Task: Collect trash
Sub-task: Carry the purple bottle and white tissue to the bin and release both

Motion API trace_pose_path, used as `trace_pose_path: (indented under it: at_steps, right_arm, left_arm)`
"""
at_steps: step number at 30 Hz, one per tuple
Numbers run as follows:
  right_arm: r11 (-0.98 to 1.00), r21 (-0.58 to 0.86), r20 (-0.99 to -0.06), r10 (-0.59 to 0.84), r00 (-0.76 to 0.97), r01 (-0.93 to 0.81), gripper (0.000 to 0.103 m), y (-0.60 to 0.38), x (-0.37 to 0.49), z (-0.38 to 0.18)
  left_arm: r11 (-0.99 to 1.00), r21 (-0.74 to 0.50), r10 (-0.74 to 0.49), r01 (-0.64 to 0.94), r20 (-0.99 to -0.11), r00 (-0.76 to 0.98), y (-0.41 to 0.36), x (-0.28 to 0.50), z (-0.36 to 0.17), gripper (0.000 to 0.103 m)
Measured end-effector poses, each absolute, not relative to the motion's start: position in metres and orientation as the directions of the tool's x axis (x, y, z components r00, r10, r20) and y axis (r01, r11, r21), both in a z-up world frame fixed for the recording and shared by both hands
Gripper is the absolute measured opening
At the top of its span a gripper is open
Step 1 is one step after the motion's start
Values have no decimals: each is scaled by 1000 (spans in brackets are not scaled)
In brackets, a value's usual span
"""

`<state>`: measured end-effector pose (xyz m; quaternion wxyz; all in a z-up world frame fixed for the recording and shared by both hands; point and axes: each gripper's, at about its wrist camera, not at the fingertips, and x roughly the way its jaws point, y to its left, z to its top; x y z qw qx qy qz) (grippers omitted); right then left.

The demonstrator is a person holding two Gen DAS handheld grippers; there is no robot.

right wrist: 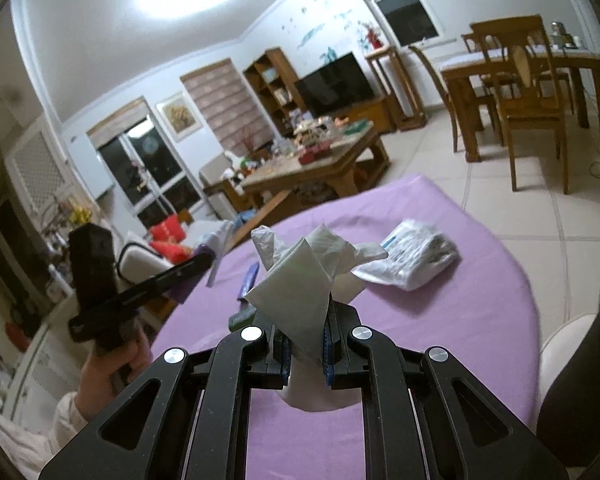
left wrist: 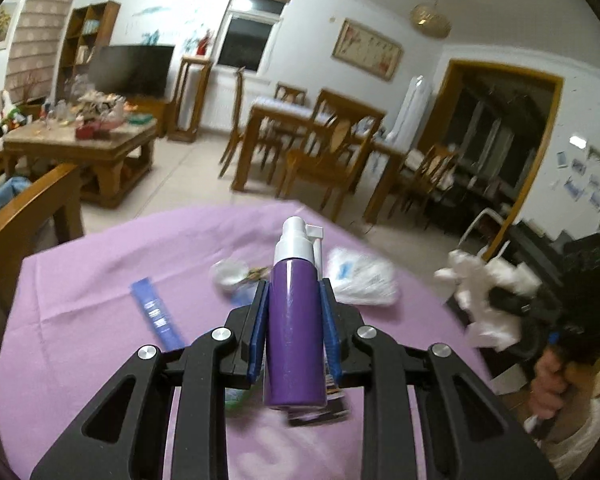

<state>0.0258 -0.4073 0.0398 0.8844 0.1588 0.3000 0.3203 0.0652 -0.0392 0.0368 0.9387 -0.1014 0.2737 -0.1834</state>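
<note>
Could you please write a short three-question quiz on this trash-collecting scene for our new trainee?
1. What does the left gripper hold?
2. True or false: the right gripper is empty.
3. Which item lies on the purple tablecloth? A) white plastic packet B) red cup C) banana

Key:
1. A purple spray bottle.
2. False; its fingers pinch crumpled white paper.
3. A

Purple spray bottle (left wrist: 296,328) w/ white cap, betw. blue pads (left wrist: 260,332). Plain lilac tablecloth (left wrist: 100,280). White tissue (right wrist: 300,280); white wrapper (right wrist: 412,260) w/ blue print. Blue strip (left wrist: 156,312), white markings.
</note>
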Motion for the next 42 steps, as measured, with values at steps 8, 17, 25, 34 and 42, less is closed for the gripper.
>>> trace_pose_path:
  at_steps: [8, 17, 25, 34, 42]
  right_arm:
    - [801, 466, -364, 560, 745, -375, 12, -475, -4, 56]
    - [853, 479, -326, 393, 860, -208, 12, -571, -33, 55]
    - [866, 496, -338, 262, 904, -66, 12, -647, -52, 32]
    - [843, 535, -361, 176, 916, 49, 12, -712, -69, 0]
    - [837, 538, -377, 135, 916, 98, 12, -737, -64, -22]
  left_arm:
    - [810, -343, -584, 476, -396, 709, -128, 66, 48, 24]
    - [684, -356, -726, 636, -419, 546, -254, 78, 29, 24]
    - [602, -337, -775, 724, -465, 428, -342, 83, 13, 24]
    - [560, -317, -777, 765, -521, 353, -399, 80, -10, 24]
    - [572, -265, -754, 776, -543, 370, -429, 76, -20, 24]
